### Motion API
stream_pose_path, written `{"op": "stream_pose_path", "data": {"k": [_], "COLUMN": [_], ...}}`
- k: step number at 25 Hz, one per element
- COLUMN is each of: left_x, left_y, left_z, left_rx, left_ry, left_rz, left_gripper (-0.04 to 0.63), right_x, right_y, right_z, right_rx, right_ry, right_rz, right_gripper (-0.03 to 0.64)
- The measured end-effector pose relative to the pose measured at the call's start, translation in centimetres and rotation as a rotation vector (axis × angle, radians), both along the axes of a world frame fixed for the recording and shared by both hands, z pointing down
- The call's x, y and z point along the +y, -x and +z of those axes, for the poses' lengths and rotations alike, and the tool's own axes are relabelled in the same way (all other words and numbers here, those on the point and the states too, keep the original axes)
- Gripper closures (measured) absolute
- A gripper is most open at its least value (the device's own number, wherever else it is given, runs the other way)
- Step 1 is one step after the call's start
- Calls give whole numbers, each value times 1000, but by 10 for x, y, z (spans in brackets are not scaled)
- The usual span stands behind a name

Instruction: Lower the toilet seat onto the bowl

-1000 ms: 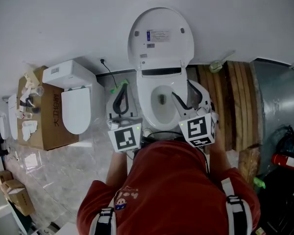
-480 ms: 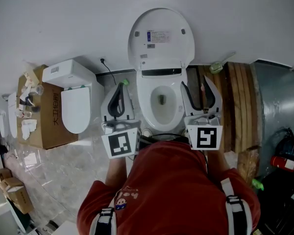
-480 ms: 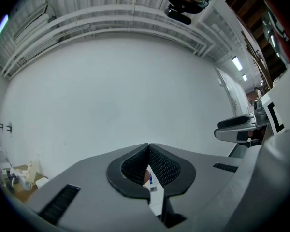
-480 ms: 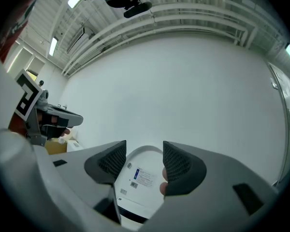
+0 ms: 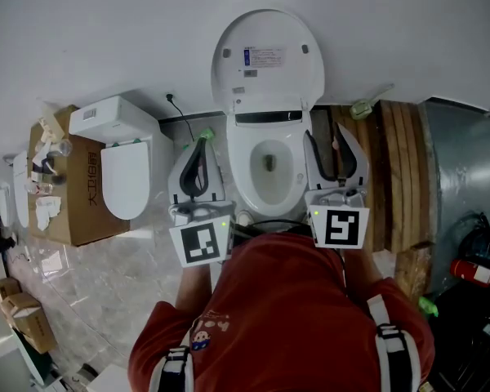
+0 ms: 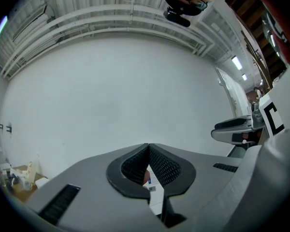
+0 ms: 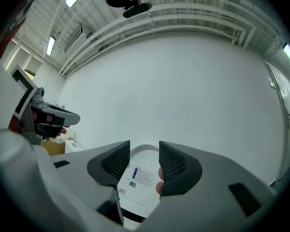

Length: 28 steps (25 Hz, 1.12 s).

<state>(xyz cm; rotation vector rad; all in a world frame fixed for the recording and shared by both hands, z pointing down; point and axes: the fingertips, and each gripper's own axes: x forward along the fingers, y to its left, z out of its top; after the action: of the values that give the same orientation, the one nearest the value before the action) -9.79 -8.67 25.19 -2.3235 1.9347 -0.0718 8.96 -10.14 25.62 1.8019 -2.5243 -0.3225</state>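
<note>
seat: the seat stands raised against the wall, hinged at the back of the bowl. i cannot tell ring from lid in the raised panel.
risk, drop: i judge that a push past the tipping point with no hold on the rim would let the seat fall and slam onto the bowl.
risk, slip: the panel is smooth and broad. a shallow pinch at the rounded edge could slide off as the seat swings.
risk, reach: both grippers are well short of the seat. an approach from one side only could twist the hinge.
seat, facing: the labelled face points out toward me and over the bowl.
seat, long axis: upright, from the hinge up to the rounded free edge. in the head view it runs straight up the picture.
bowl: open, nothing on its rim that i can see.
right gripper: the right gripper is held just right of the bowl and aimed at the wall. its jaws have just been closing part way and now stand spread, with nothing between them. its own view shows the seat beyond the gap.
left gripper: the left gripper is held just left of the bowl, jaws pressed together at the tips and pinching nothing.
surroundings: a second toilet and a box stand to the left, planks to the right.
</note>
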Motion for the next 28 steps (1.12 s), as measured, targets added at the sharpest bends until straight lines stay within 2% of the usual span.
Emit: {"op": "stream_pose_path", "data": {"k": [12, 28], "left_x": [1, 7], "left_y": [-6, -17], "left_z": [5, 5], "left_rx": [12, 25], "left_ry": [17, 18], "left_rz": [13, 26], "left_gripper": [583, 583], "right_x": [0, 12], "right_y": [3, -2], "right_z": [3, -5], "right_rx": [-13, -63], "right_ry": [-3, -21], "right_rz": [-15, -32], "right_gripper": [471, 580]}}
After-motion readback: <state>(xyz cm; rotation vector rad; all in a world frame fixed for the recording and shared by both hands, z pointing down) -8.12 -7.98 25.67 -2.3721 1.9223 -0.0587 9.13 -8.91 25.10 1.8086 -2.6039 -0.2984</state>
